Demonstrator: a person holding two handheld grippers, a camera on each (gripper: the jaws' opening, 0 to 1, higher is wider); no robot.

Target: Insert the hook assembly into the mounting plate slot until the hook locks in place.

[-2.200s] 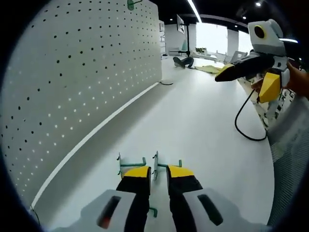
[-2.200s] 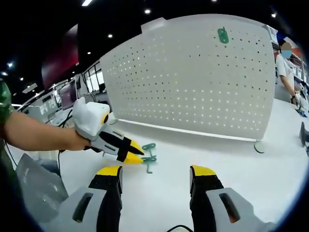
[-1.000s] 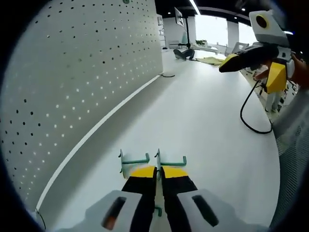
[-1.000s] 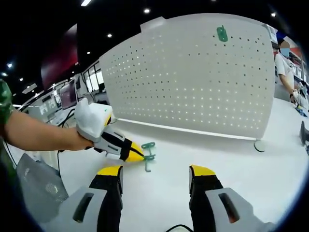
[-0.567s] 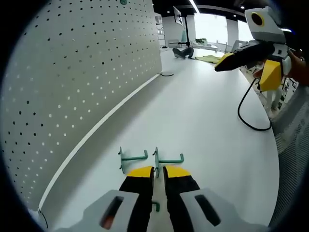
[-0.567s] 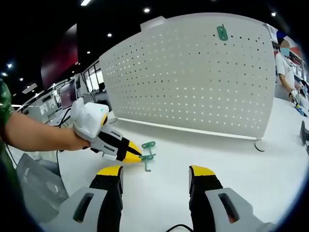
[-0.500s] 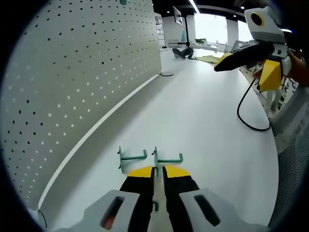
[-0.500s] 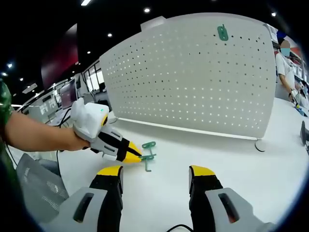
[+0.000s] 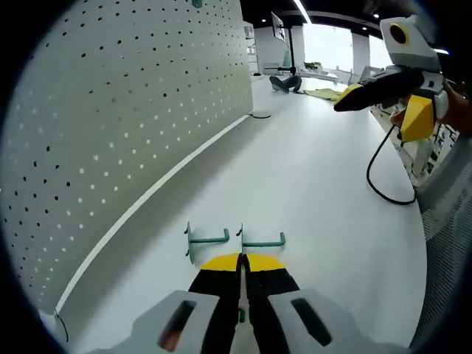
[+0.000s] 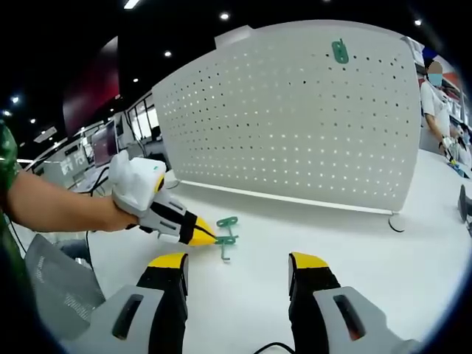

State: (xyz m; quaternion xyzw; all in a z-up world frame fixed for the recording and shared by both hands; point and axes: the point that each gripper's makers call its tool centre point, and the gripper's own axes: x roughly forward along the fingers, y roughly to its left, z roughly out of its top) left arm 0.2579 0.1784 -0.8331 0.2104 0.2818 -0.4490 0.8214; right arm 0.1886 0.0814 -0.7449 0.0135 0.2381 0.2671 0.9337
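Observation:
A green double-prong hook assembly lies on the white table just past my left gripper, whose yellow-tipped jaws are shut on its stem. From the right gripper view the same hook sticks out of the left gripper, which a person's hand holds. The white perforated mounting plate stands upright to the left of the hook; in the right gripper view this plate carries another green hook near its top. My right gripper is open, short of the hook, and appears far right as.
A black cable loops on the table at the right. A grey mesh basket sits at the lower left. A person stands past the plate's right end. The plate's round foot rests on the table.
The left jaws have closed from a small gap onto the hook's stem. The right gripper has stayed put, open.

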